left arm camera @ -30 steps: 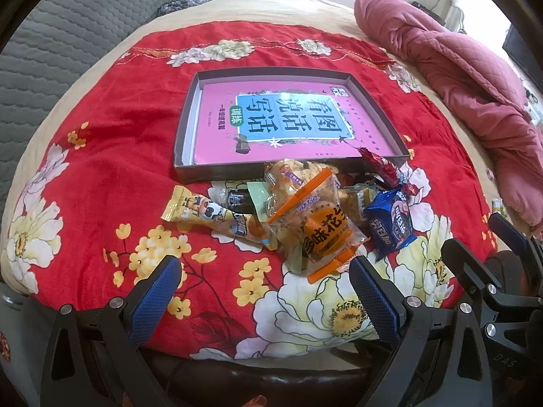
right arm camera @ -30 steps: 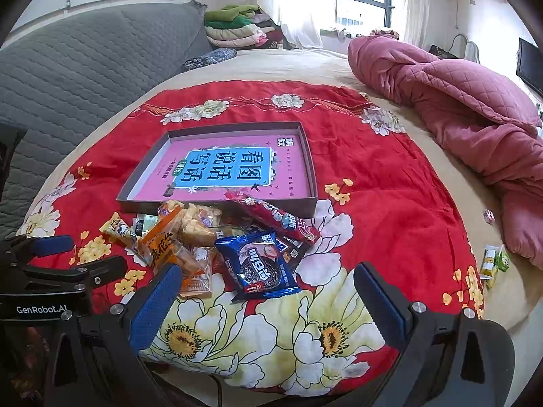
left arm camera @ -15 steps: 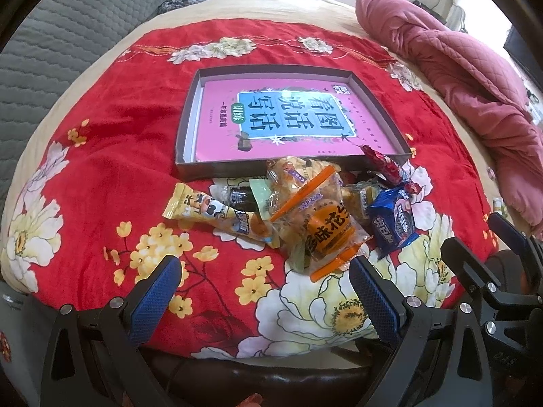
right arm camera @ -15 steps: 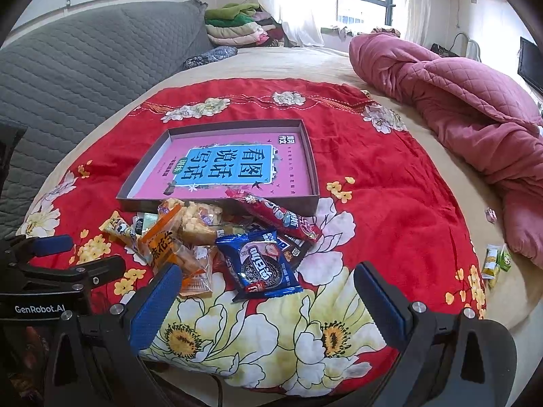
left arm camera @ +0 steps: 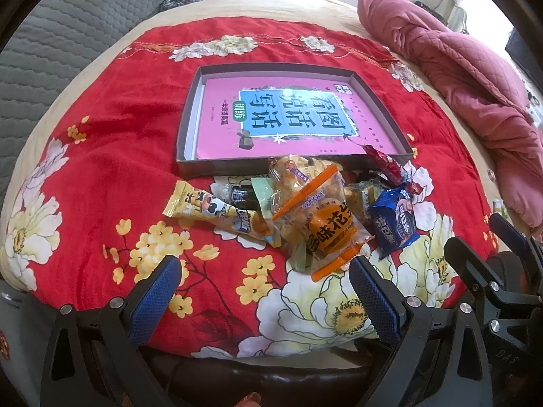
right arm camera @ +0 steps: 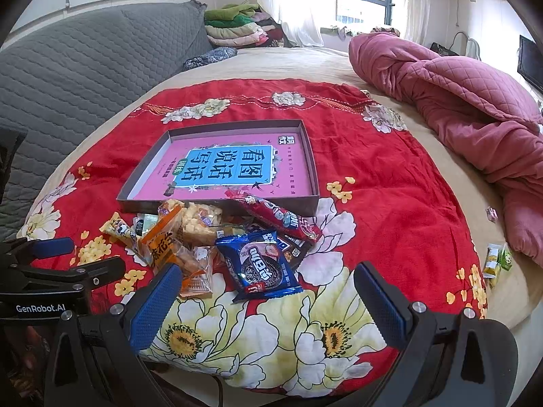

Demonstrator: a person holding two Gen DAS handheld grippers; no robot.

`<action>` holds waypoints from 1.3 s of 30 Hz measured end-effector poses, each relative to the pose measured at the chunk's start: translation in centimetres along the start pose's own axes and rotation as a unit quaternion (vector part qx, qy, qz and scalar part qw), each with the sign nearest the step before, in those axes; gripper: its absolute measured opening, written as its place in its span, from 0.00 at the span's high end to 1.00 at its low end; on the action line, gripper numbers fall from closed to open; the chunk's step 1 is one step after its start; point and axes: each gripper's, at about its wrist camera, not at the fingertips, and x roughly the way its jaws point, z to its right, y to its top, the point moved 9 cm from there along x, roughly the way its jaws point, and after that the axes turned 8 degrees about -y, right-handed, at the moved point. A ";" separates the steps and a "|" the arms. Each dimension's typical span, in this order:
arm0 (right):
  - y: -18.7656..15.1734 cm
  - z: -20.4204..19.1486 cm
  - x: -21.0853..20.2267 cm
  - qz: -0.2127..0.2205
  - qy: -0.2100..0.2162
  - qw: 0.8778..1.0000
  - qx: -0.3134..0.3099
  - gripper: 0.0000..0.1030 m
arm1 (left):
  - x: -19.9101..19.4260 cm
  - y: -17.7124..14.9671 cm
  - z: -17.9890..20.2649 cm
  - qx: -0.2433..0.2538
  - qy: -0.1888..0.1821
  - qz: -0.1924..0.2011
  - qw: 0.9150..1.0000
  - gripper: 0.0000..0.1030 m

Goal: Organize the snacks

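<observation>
Both tongs stand spread and empty, low at the near edge of the bed: the left tongs (left arm camera: 263, 291) face the snack pile's left half, the right tongs (right arm camera: 268, 295) its right half. The snacks lie heaped on the red floral blanket (right arm camera: 390, 176), just in front of the shallow grey box (right arm camera: 314, 183), which holds only a pink book (right arm camera: 237, 166).

No packet is gripped yet, so the step in hand looks like picking a first one. The blue cookie packet (right arm camera: 259, 268) sits nearest the right tongs and on top, a fair first choice; pinching it across its short width would keep the foil from buckling. The yellow cartoon-printed bar (left arm camera: 217, 213) lies at the left fringe, open to the left tongs. The red wrapper (right arm camera: 278, 217) leans on the box's front wall and may slide if its neighbours are pulled. Packets under the orange-striped pastry bag (left arm camera: 322, 224) are too buried to name.

The blanket is soft, so pressing down will sink rather than brace. A pink quilt (right arm camera: 458, 101) is bunched at right, a grey padded headboard (right arm camera: 85, 78) at left, folded clothes and a bright window beyond. Two small packets (right arm camera: 497, 259) lie well apart near the bed's right edge.
</observation>
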 end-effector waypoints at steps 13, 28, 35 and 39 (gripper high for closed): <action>0.0 0.2 0.6 -0.005 0.009 1.000 0.012 0.01 | 0.6 -0.1 -0.9 -0.017 -0.003 -0.007 1.000 0.04; 0.6 0.5 1.4 0.008 0.025 0.999 0.024 0.01 | 2.0 -0.3 -4.9 -0.088 -0.023 -0.022 0.996 0.04; 0.9 1.4 2.3 0.007 0.025 0.999 0.042 0.01 | 3.3 -0.4 -6.3 -0.136 -0.048 -0.034 0.989 0.04; 1.0 1.5 2.8 0.005 0.025 0.999 0.044 0.01 | 4.0 0.1 -7.4 -0.166 -0.055 -0.029 0.984 0.04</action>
